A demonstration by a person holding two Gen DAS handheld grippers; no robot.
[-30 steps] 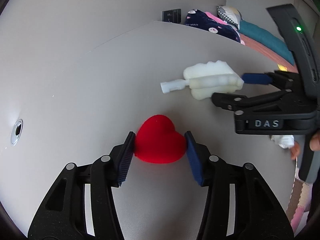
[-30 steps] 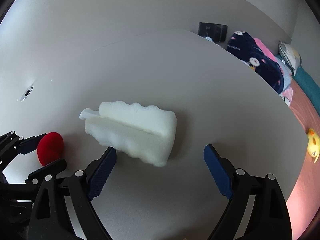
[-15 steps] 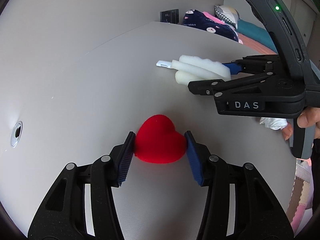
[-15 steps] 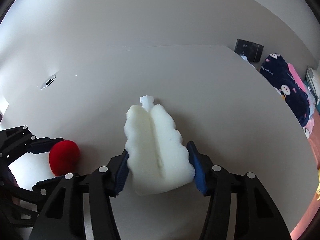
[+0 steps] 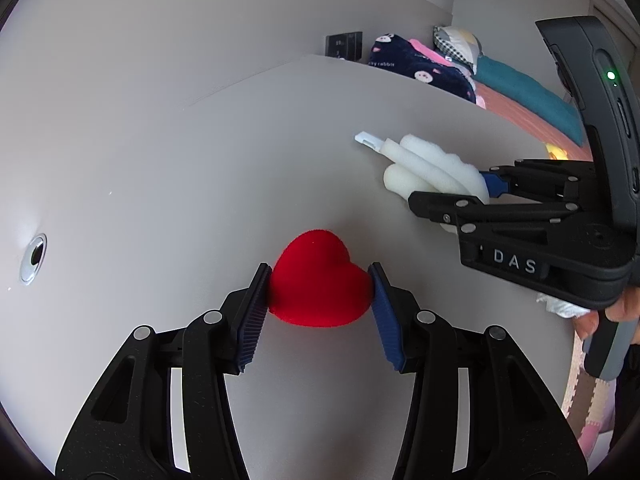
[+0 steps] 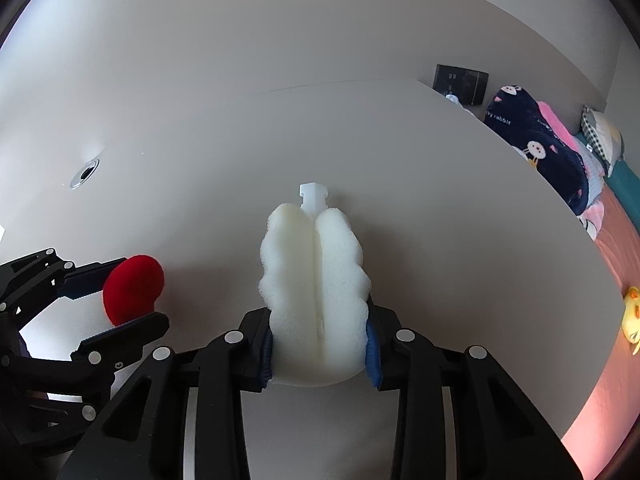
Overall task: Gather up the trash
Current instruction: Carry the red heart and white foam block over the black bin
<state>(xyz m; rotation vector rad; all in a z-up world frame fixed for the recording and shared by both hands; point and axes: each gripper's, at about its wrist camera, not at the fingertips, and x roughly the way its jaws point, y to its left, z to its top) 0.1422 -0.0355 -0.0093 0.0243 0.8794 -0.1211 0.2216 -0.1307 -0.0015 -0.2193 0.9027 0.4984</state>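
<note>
My left gripper [image 5: 318,296] is shut on a red fuzzy heart [image 5: 320,280], held over the grey table [image 5: 160,160]. The heart also shows at the left of the right wrist view [image 6: 132,288], between the left gripper's fingers [image 6: 96,276]. My right gripper [image 6: 320,344] is shut on a white foam sponge head [image 6: 316,280] with a small white plastic stub at its far end. The sponge [image 5: 436,168] and the right gripper [image 5: 496,188] appear at the right of the left wrist view, a little beyond the heart.
A round metal-rimmed hole [image 5: 34,258] sits in the table at the left. A dark wall socket [image 6: 462,83] is at the back. Beyond the table's right edge lies a bed with a dark printed blanket [image 6: 536,140] and a yellow toy [image 6: 632,314].
My right gripper closed on the white sponge, which turned end-on and is now squeezed between the pads. The left gripper kept holding the heart, nearly still.
</note>
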